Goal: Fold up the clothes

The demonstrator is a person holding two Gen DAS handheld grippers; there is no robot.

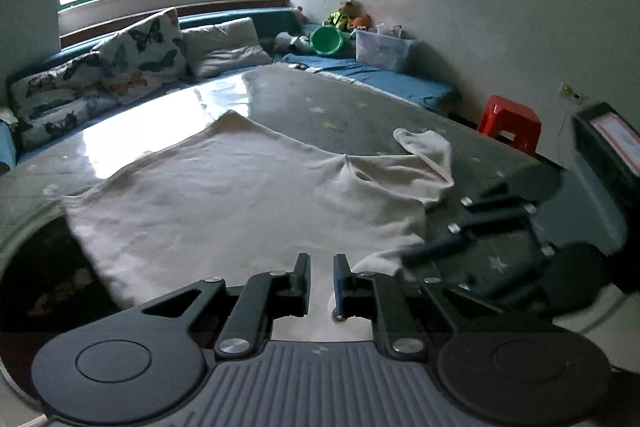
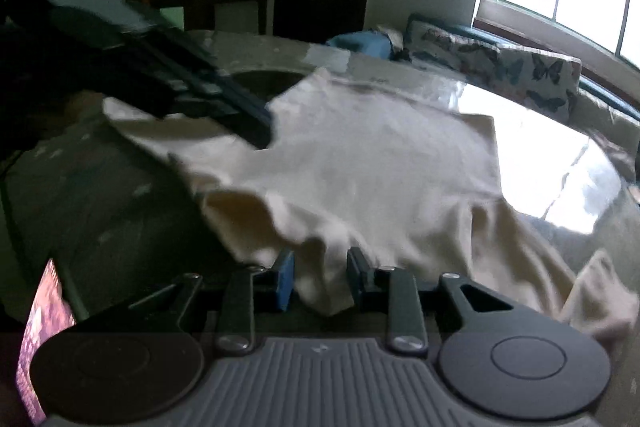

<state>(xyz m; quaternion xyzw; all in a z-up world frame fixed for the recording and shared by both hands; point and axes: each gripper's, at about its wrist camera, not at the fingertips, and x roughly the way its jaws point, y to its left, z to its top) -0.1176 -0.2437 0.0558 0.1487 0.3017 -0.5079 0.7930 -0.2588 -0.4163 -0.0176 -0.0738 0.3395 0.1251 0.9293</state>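
Pinching bunched hem of cream shirt (image 2: 360,167), right gripper (image 2: 320,277) risking slip; left gripper (image 1: 322,279) narrow, holding nothing, cloth sliding on glossy worktop (image 1: 160,115).

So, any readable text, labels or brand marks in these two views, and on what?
None can be read.
Device at the table edge: pink-bordered label, too blurred.
Screen: pinkish picture, no legible words.
Storage box: markings too small.
Left gripper body: small embossed mark, not legible.
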